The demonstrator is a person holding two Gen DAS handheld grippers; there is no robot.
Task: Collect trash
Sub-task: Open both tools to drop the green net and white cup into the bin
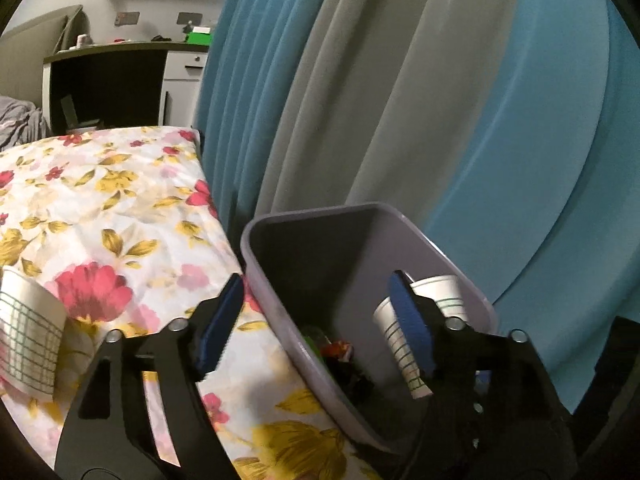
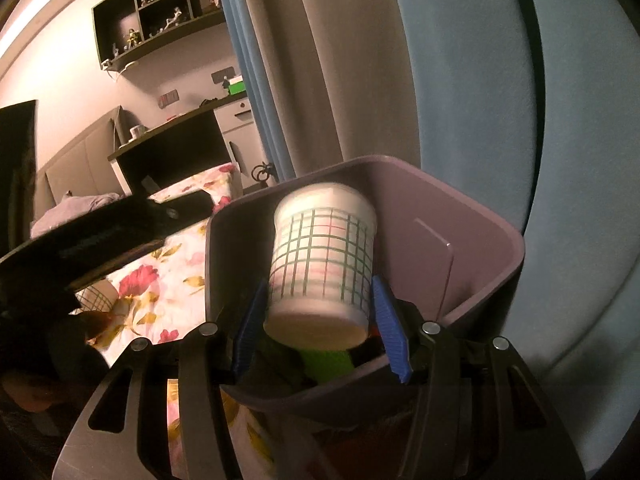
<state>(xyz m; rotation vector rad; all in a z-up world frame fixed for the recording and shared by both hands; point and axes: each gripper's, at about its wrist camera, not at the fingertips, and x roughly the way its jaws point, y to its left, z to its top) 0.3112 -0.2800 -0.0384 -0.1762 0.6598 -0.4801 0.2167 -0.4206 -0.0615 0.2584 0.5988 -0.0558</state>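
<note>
My left gripper (image 1: 316, 280) stands open over a grey plastic bin (image 1: 360, 210) beside the bed. A white paper cup with green lines (image 1: 400, 344) hangs against the inner side of its right finger, over the bin's mouth; the left pad is well clear of it. A second white cup (image 1: 440, 296) shows just behind that finger. In the right wrist view my right gripper (image 2: 320, 282) is shut on a checked paper cup (image 2: 324, 256), held tilted above the same bin (image 2: 480, 220). Another checked cup (image 1: 28, 336) lies on the floral sheet, seen again as a checked cup (image 2: 98, 296).
The bin holds a green item (image 2: 328, 360) and a red wrapper (image 1: 338, 350). Left of the bin is the bed with the floral sheet (image 1: 120, 208). Blue and grey curtains (image 1: 400, 100) hang close behind the bin. A dark desk (image 1: 108, 80) stands beyond the bed.
</note>
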